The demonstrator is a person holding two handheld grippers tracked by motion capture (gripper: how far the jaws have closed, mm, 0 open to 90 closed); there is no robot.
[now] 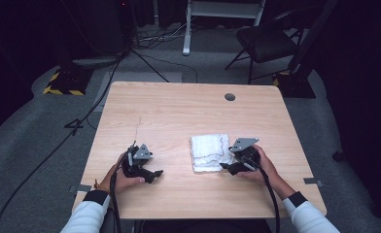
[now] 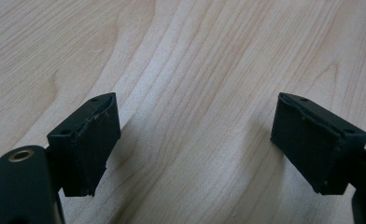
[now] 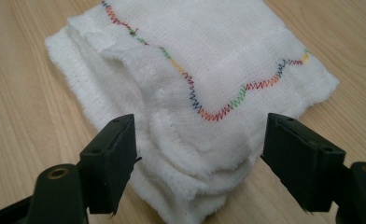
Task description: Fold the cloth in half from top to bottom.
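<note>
Wooden table (image 1: 179,111), light grain, with a folded white cloth (image 1: 209,152) lying right of centre toward the near edge. Cloth is layered gauze with a wavy multicolour stitched line (image 3: 204,100) across its top fold.

Right gripper (image 1: 229,166) held in the person's right hand (image 1: 264,167), at the cloth's near right corner. In the right gripper view its jaws stand wide apart, one on each side of the rumpled near corner of the cloth; nothing clamped.

Left gripper (image 1: 152,174) held in the left hand (image 1: 123,179), well apart from the cloth, low over bare wood. Jaws wide apart in the left gripper view, nothing between them but tabletop.

Surroundings: round dark grommet hole (image 1: 230,97) near the table's far edge, cables (image 1: 57,145) across grey floor, black chair (image 1: 268,41) beyond the table, yellow-black striped base (image 1: 62,87) far left
</note>
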